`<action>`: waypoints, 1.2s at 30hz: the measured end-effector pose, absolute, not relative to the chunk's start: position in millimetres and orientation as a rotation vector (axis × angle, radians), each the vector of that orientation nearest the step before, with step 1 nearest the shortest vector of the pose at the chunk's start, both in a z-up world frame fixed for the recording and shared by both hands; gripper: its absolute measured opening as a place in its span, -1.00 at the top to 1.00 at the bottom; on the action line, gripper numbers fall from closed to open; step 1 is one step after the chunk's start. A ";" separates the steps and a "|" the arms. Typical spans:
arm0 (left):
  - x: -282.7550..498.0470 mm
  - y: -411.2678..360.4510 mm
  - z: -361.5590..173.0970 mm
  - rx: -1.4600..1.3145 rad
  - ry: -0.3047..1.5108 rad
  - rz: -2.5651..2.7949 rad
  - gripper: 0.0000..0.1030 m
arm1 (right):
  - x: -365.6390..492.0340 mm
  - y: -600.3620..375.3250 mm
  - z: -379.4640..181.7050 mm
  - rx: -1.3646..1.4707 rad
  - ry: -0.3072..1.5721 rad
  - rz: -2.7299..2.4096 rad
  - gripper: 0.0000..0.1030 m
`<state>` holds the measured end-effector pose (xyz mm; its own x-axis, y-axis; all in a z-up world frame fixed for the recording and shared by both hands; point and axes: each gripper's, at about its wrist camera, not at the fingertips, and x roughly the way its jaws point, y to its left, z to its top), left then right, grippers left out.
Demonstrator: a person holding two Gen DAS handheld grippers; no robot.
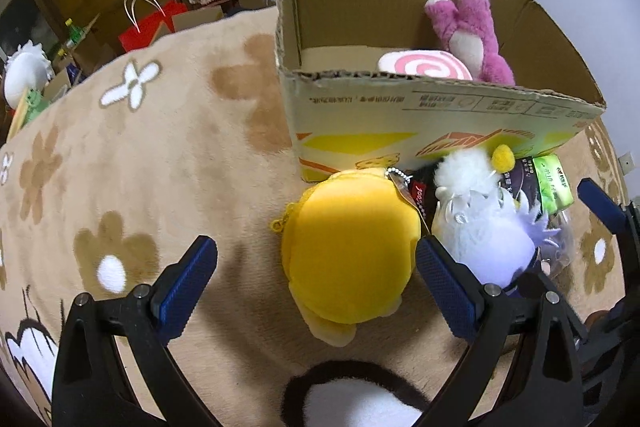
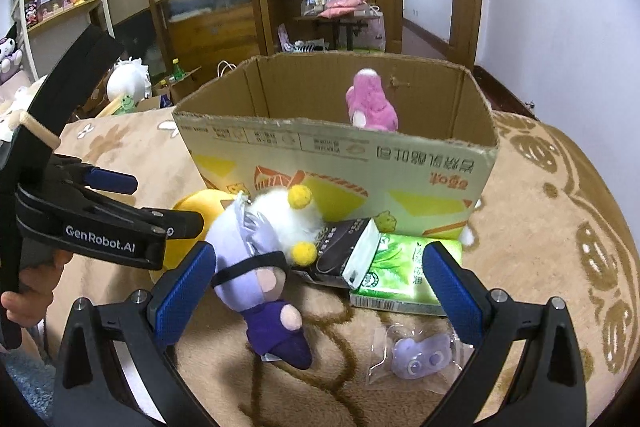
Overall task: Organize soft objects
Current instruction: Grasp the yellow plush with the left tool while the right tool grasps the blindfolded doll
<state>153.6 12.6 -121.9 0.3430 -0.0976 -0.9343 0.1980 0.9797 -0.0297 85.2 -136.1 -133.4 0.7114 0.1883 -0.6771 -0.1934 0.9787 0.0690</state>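
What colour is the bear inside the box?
Pink. The bear in the box shows best in the left wrist view.

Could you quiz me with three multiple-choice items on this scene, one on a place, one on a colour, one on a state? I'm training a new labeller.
1. Where is the pink plush toy?
A. Inside the cardboard box
B. On the blanket in front of the box
C. Between the blue pads of the left tool

2. What colour is the plush toy between the left tool's pads?
A. Green
B. Yellow
C. Red

3. How does the right tool stand?
A. Shut on the tissue pack
B. Shut on the purple doll
C. Open, holding nothing

Answers: 1 A, it shows above the box's near wall, leaning by the far wall. 2 B, its round body is plain yellow. 3 C, its pads stand wide apart, with the doll and tissue pack lying loose between them.
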 end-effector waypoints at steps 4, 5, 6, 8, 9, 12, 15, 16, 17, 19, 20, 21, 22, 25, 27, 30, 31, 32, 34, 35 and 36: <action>158.7 10.9 -129.3 0.110 1.228 -0.196 -0.92 | 87.7 -133.6 -139.7 -0.015 0.765 0.219 -1.00; 159.4 11.3 -130.6 0.107 1.231 -0.200 -0.92 | 88.2 -133.2 -140.1 -0.014 0.767 0.221 -1.00; 159.8 10.6 -132.2 0.106 1.234 -0.205 -0.92 | 89.3 -132.7 -140.8 -0.011 0.770 0.225 -1.00; 160.4 10.2 -132.6 0.108 1.235 -0.212 -0.92 | 90.4 -131.7 -141.6 -0.012 0.772 0.232 -1.00; 160.8 9.9 -133.0 0.109 1.236 -0.217 -0.92 | 90.8 -131.1 -141.8 -0.013 0.772 0.236 -1.00; 162.8 9.7 -135.6 0.102 1.249 -0.232 -0.92 | 90.4 -129.5 -142.1 -0.008 0.777 0.252 -1.00; 167.9 11.0 -140.4 0.077 1.270 -0.248 -0.92 | 90.0 -128.0 -142.9 -0.005 0.785 0.261 -0.96; 169.0 11.5 -141.8 0.070 1.277 -0.253 -0.92 | 89.7 -127.3 -142.8 -0.005 0.789 0.268 -0.90; 169.7 12.4 -143.2 0.064 1.282 -0.255 -0.92 | 88.7 -127.0 -143.0 -0.006 0.792 0.272 -0.87; 171.1 12.6 -144.4 0.055 1.288 -0.260 -0.92 | 87.5 -125.3 -143.3 -0.009 0.797 0.274 -0.83; 172.0 12.9 -145.1 0.049 1.292 -0.262 -0.92 | 87.6 -124.6 -143.6 -0.008 0.799 0.278 -0.79; 173.0 13.5 -145.9 0.042 1.298 -0.266 -0.92 | 88.0 -123.7 -144.2 -0.009 0.805 0.285 -0.78; 174.0 14.1 -146.5 0.032 1.302 -0.272 -0.92 | 87.9 -122.4 -145.3 -0.009 0.810 0.289 -0.76; 175.2 14.7 -149.1 0.018 1.310 -0.282 -0.92 | 86.6 -117.9 -147.8 -0.017 0.828 0.306 -0.66; 176.2 13.5 -150.8 0.014 1.318 -0.297 -0.92 | 85.1 -114.6 -150.0 -0.038 0.835 0.310 -0.66; 175.2 8.6 -153.6 0.016 1.331 -0.318 -0.91 | 85.2 -110.9 -154.7 -0.064 0.851 0.305 -0.65; 175.1 6.6 -154.9 0.029 1.332 -0.315 -0.92 | 85.4 -110.5 -155.6 -0.067 0.856 0.305 -0.65; 175.1 5.5 -155.9 0.043 1.334 -0.311 -0.91 | 85.7 -109.9 -156.7 -0.073 0.862 0.299 -0.65; 174.9 2.1 -159.8 0.062 1.343 -0.310 -0.91 | 88.9 -110.4 -162.0 -0.083 0.888 0.281 -0.65; 174.6 1.2 -161.2 0.068 1.347 -0.309 -0.90 | 91.8 -110.9 -168.1 -0.088 0.918 0.267 -0.65; 174.8 -0.5 -163.6 0.080 1.352 -0.307 -0.89 | 92.5 -111.3 -170.0 -0.090 0.921 0.262 -0.65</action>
